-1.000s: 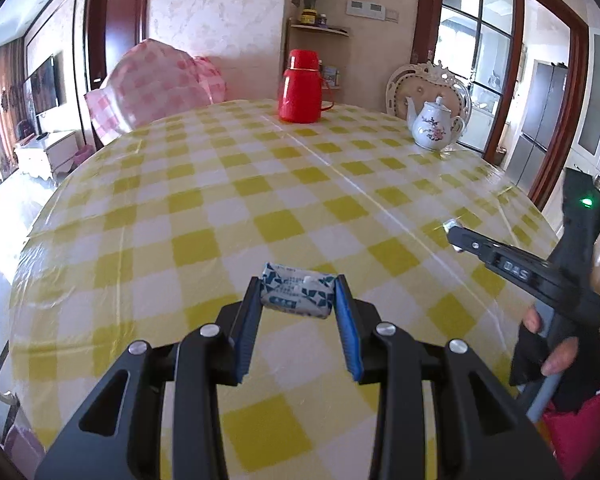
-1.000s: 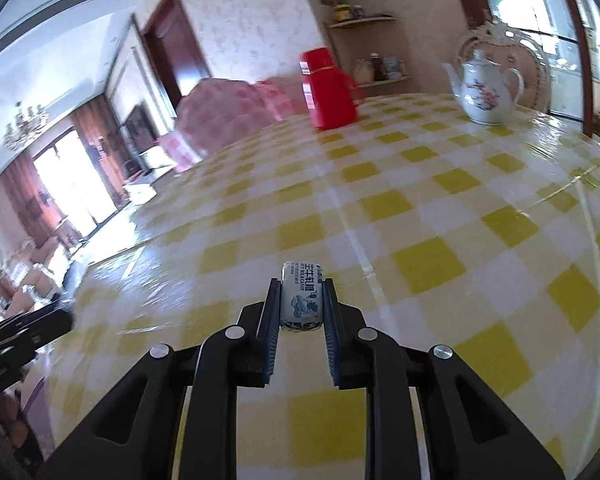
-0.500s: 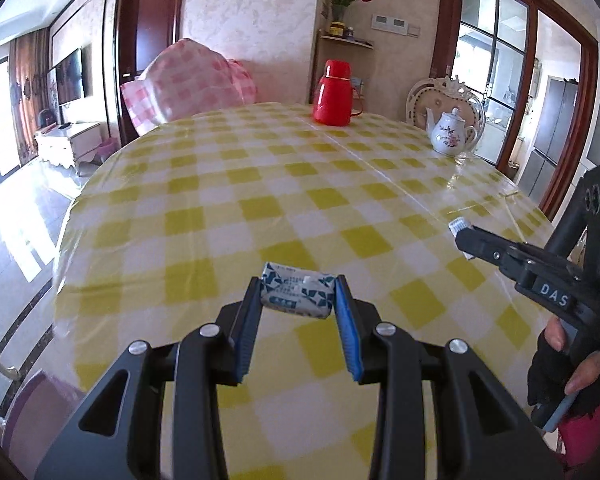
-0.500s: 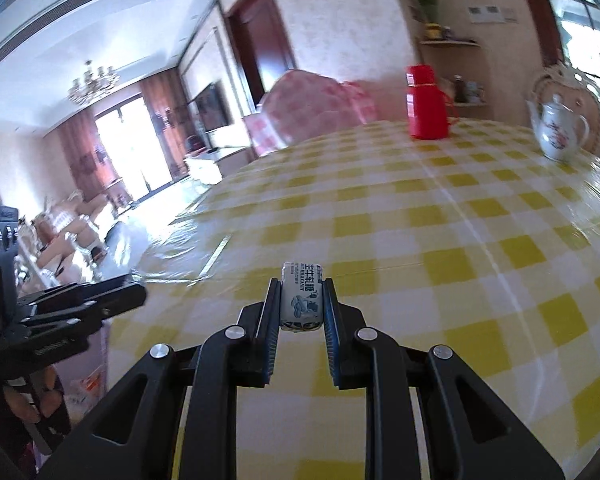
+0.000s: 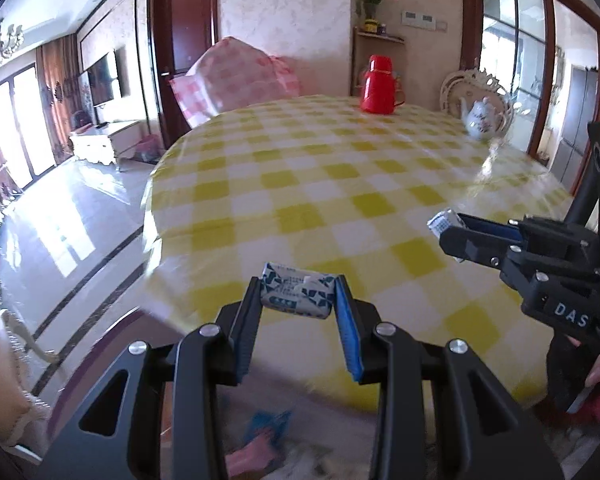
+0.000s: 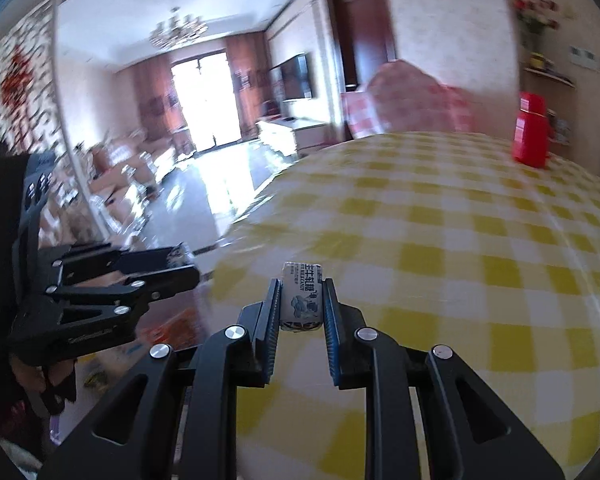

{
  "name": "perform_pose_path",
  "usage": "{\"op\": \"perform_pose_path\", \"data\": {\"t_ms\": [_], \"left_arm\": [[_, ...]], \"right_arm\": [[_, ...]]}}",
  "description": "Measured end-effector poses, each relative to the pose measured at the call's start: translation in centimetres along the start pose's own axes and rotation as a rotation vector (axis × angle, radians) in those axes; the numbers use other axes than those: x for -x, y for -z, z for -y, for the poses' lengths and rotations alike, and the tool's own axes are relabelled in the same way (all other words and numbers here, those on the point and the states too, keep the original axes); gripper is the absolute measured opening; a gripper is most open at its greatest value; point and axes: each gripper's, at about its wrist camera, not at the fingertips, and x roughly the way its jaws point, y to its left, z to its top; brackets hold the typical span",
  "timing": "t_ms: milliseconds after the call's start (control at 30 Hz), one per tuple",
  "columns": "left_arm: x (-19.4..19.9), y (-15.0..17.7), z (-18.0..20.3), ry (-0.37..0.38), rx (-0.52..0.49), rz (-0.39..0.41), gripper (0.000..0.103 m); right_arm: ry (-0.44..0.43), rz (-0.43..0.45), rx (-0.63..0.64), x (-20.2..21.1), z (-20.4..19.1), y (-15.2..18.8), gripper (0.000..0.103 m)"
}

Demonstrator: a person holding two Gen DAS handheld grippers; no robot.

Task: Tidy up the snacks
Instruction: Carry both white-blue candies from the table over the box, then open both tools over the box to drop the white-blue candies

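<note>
1. Left wrist view: the left gripper (image 5: 298, 312) was seen clamped across the ends of a blue-and-white candy (image 5: 298, 290), held crosswise above the table (image 5: 340, 184) edge. The right gripper (image 5: 456, 232) was noted at right, another wrapper tip showing at its jaws. Blurred packets lay below, off the table.

2. Right wrist view: the right gripper (image 6: 302, 308) was found closed on a second candy (image 6: 302, 296), gripped lengthwise. The left gripper (image 6: 172, 270) was visible at left.

3. Risk, as judged: both wrappers are slick and only lightly pinched; a quick swing could let one slip and be lost on the floor. The two tools were close enough that a clash could be caused by converging paths.
</note>
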Motion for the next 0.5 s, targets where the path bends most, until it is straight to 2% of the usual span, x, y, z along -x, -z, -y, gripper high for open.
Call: {"op": "perform_pose_path", "data": {"t_ms": [267, 500], "left_arm": [[2.2, 4.2, -4.4, -0.087, 0.002, -0.079, 0.036], [2.3, 6.7, -7.3, -0.126, 0.044, -0.132, 0.036]], "right_arm": [[-0.100, -0.071, 0.134, -2.1, -7.2, 1.3, 0.020], [-0.157, -0.131, 0.222, -3.4, -11.4, 2.9, 0.020]]}}
